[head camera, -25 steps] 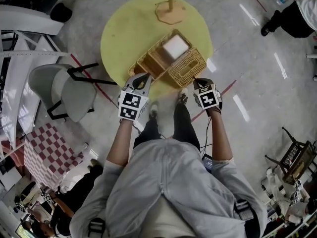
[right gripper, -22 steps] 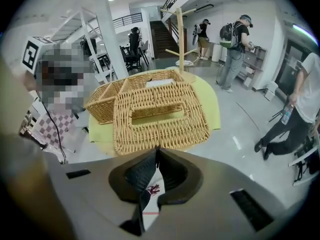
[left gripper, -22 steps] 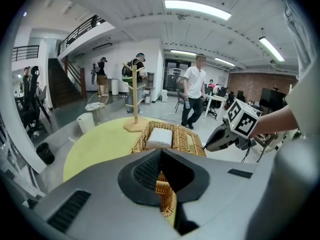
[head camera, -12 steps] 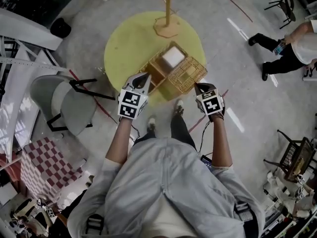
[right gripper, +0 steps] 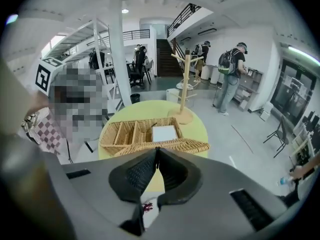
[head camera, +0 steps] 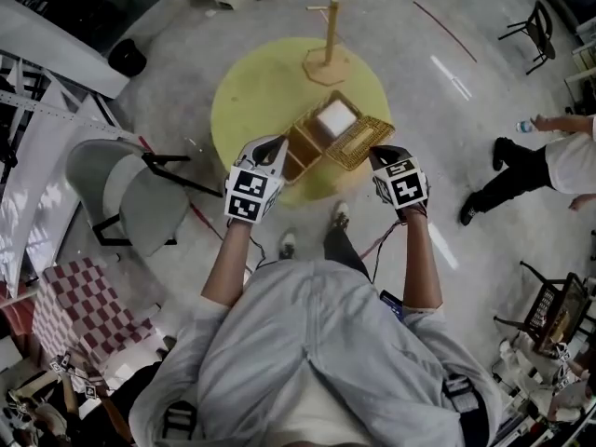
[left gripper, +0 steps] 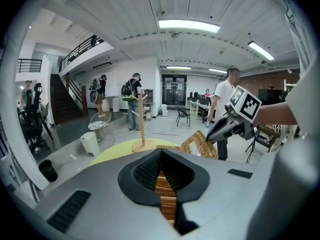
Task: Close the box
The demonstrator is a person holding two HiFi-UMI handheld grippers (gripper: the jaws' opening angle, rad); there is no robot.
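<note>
**Both grippers shut at the open wicker box**

A wicker box (head camera: 300, 147) is seen near the front edge of a round yellow table (head camera: 247, 96), with its lid (head camera: 359, 144) unclosed and standing tilted along the box's right side. The box is divided into compartments, and a white square object (head camera: 337, 116) is seen lying in the one farthest from the person. A wooden stand (head camera: 328, 47) is set upright on the far part of the table, apart from the box.

The left gripper (head camera: 277, 143) is held at the box's near left end. In the left gripper view its jaws are seen drawn together at the tips with nothing clasped; wickerwork is seen through the slit behind the tips. Whether the box is touched there cannot be told.

The right gripper (head camera: 374, 154) is held just beside the lid's near edge. In the right gripper view its jaws are likewise seen pressed together and empty, with the lid's rim lying just beyond the tips and the open compartments behind it.

A grey chair (head camera: 121, 189) is seen on the floor to the left of the table.
</note>
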